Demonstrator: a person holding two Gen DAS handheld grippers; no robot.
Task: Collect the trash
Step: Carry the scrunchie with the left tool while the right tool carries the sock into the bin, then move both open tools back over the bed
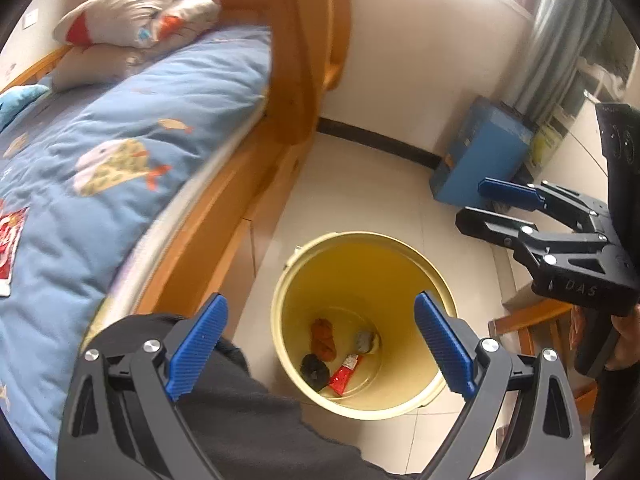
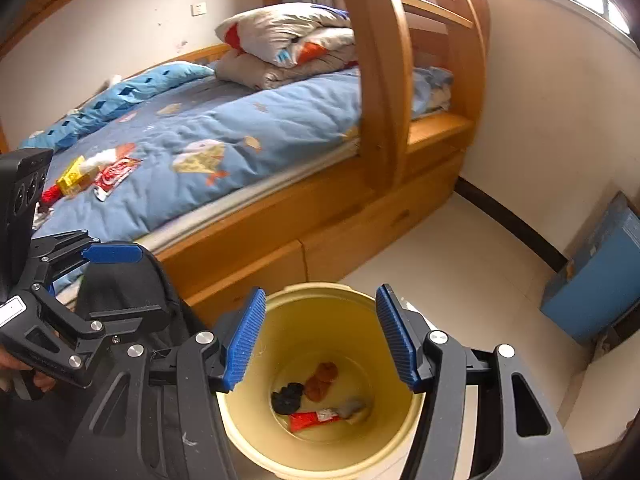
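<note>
— Left gripper (image 1: 320, 344)?
— Spread wide, nothing between the blue pads (image 1: 198, 346); poised above the yellow bucket (image 1: 404, 268), over its near-left rim.

— And the right gripper (image 2: 320, 340)?
— Also spread, empty, hanging above the bucket's mouth. Seen from the left wrist view off to the bucket's right and higher, fingers pointing back toward the bucket.

— Inside the bucket?
— Four bits of trash on the bottom: a crumpled orange-brown piece (image 2: 321, 381), a black wad (image 2: 287, 398) just beside it, a red wrapper (image 2: 310, 420) lying flat nearest the bucket's front wall, and a grey lump (image 2: 352, 407) touching the wrapper's end.

— Around the bucket?
— Standing on the pale tiled floor (image 2: 460, 264), close against the wooden bed frame (image 2: 280, 236) on its left. More trash up on the blue bedspread (image 2: 224, 140), well apart from the bucket: a red-and-white wrapper (image 2: 114, 176), a yellow packet (image 2: 74, 180) touching it, and a small red piece (image 2: 50, 194) at the packet's far end.

— Further out?
— Folded quilts (image 2: 288, 44) at the bed's far end, beyond the bucket. A blue box (image 1: 480, 156) against the wall, right of the bucket.
</note>
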